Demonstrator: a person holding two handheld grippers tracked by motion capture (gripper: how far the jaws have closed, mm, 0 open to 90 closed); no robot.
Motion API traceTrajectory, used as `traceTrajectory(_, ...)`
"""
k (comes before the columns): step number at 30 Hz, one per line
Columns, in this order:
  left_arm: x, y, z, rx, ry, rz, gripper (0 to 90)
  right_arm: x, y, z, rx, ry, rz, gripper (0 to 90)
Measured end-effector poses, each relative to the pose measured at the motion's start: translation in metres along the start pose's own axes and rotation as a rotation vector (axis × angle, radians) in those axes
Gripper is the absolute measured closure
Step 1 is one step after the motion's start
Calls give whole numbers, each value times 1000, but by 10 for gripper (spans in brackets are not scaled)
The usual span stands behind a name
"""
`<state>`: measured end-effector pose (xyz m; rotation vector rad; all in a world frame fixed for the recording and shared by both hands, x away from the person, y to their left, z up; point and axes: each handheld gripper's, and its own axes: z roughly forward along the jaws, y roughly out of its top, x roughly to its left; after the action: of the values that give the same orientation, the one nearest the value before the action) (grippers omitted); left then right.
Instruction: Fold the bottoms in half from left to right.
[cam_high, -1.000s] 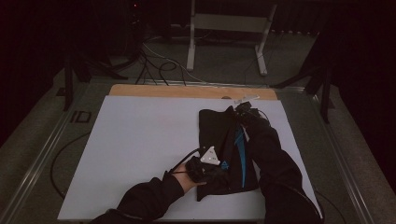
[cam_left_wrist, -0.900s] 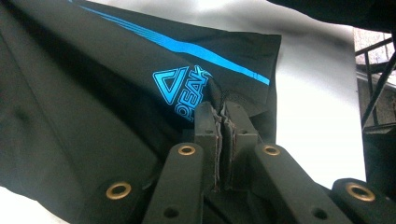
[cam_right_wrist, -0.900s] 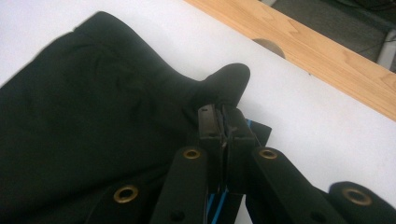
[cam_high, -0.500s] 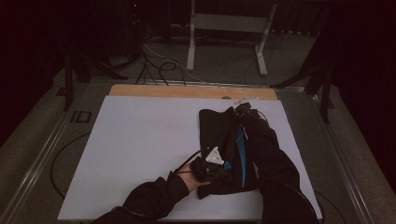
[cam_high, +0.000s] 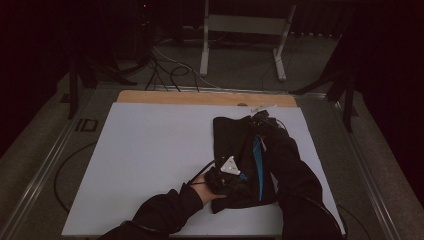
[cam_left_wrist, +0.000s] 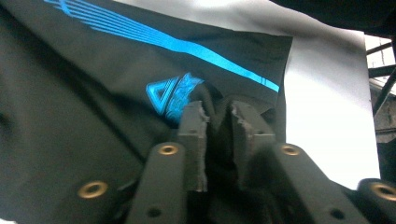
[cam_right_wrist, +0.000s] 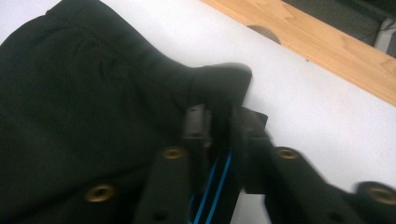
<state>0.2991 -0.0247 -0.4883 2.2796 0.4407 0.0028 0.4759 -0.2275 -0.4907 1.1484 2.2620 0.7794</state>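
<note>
A black garment (cam_high: 235, 145) with blue stripes lies flat on the right half of the white table (cam_high: 150, 160). My left gripper (cam_high: 235, 180) is at its near end, by the blue logo (cam_left_wrist: 170, 95). The left gripper's (cam_left_wrist: 218, 112) jaws have just been opening and stand a little apart, with a fold of black cloth loose between them. My right gripper (cam_high: 256, 122) is at the garment's far corner. The right gripper's (cam_right_wrist: 222, 119) jaws have also just been opening, with the blue-striped cloth (cam_right_wrist: 84, 93) lying between them, no longer pinched.
A wooden strip (cam_high: 200, 97) runs along the table's far edge. Beyond it stand a metal frame (cam_high: 240, 30) and cables (cam_high: 170, 70) on the floor. The white surface stretches left of the garment. Both sleeved forearms come in from the bottom.
</note>
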Motion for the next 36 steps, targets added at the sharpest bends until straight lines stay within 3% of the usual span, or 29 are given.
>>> traceTrajectory(6, -1, 1, -10, -17, -3, -1, 487, 2, 3, -8, -15, 8, 13, 471)
traceTrajectory(11, 0, 1, -21, -43, -12, -21, 327, 5, 6, -17, -20, 25, 29, 324)
traceTrajectory(15, 1, 0, -31, -67, -21, -17, 159, 7, 7, -28, -45, 62, 39, 222)
traceTrajectory(17, 1, -1, -41, -88, -13, -25, 108, 9, 6, -33, -46, 108, 34, 136)
traceTrajectory(20, 5, -4, -52, -104, -7, -49, 85, 13, 4, -39, -45, 146, 30, 132)
traceTrajectory(26, 12, -17, -70, -128, 44, -55, 22, 26, -2, -54, -28, 166, -6, 118)
traceTrajectory(33, 19, -43, -92, -141, 84, -93, 14, 56, -18, -90, -73, 227, -32, 139)
traceTrajectory(36, 21, -55, -100, -148, 104, -113, 14, 72, -27, -105, -80, 255, -64, 150)
